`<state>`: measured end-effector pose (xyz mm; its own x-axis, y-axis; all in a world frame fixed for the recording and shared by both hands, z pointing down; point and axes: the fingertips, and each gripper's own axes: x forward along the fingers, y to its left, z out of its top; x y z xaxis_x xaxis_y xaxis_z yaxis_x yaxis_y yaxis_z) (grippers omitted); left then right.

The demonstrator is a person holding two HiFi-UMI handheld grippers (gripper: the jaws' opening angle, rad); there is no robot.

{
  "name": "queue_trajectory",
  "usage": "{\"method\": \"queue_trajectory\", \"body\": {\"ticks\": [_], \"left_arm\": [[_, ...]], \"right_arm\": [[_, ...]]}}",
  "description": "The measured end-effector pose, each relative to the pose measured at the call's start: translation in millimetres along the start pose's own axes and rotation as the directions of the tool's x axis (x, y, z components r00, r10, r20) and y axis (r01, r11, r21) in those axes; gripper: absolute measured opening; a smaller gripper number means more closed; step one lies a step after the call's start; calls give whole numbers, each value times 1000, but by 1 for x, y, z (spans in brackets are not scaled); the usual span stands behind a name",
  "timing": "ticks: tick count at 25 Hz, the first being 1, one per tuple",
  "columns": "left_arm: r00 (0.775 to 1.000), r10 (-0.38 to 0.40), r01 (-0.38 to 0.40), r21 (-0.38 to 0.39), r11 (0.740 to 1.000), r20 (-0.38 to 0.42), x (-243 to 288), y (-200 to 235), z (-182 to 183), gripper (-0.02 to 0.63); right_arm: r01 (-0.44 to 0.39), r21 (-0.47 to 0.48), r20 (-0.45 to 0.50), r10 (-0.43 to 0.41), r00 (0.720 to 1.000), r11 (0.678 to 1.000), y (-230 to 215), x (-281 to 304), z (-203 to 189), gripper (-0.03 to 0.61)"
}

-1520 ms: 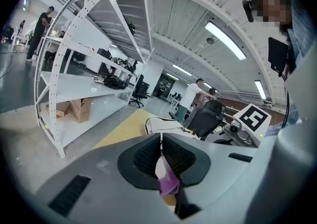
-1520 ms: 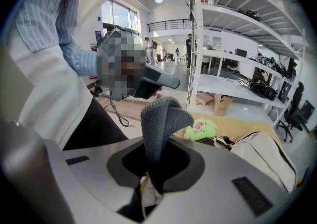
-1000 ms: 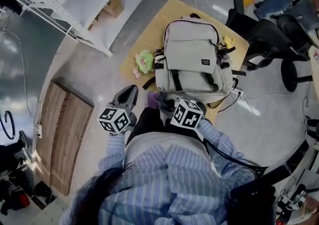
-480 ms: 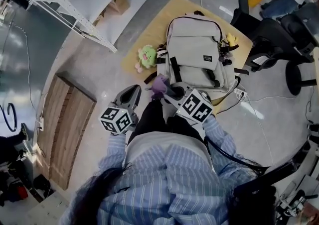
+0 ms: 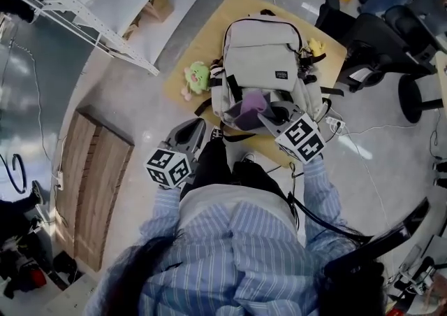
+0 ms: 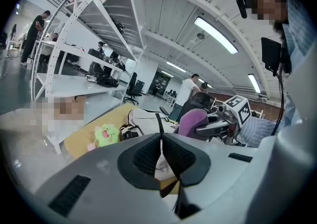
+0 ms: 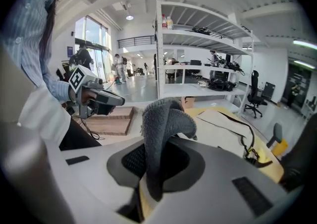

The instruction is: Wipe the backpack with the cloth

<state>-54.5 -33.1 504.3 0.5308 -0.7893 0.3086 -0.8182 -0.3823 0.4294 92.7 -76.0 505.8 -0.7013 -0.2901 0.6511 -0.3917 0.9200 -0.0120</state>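
Right tongs pinch cloth over backpack, top pointing away.

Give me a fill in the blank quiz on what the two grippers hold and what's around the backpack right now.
The right gripper is shut on the ___. The left gripper, jaws together, holds ___. In the head view, the green plush toy lies to the ___ of the backpack.
Missing words: cloth; nothing; left.
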Motion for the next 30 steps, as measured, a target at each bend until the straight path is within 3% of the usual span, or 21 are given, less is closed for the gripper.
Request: {"method": "queue_trajectory", "body": {"ticks": [7, 14, 19, 24, 30], "left_arm": [[999, -47, 48, 10, 999, -20, 20, -15, -1, 15], [995, -90, 91, 16, 996, -40, 34, -25, 0, 15], [995, -90, 91, 13, 996, -43, 38, -19, 4, 15], [997, -72, 73, 6, 997, -40, 39, -2, 8, 15], [997, -67, 67, 6, 998, -34, 43, 18, 20, 15]], "right_arm": [[154, 92, -33, -152, 988, 984, -59, -62, -45, 41], [286, 180, -94, -273, 957, 941, -109, -122, -86, 41], [361, 163, -167, -335, 927, 918, -131, -148, -106, 41], [348, 127, -154, -328, 932, 929, -126, -146, -79, 41], [258, 85, -5, -259, 966, 962, -112, -117, 16, 41]]}}
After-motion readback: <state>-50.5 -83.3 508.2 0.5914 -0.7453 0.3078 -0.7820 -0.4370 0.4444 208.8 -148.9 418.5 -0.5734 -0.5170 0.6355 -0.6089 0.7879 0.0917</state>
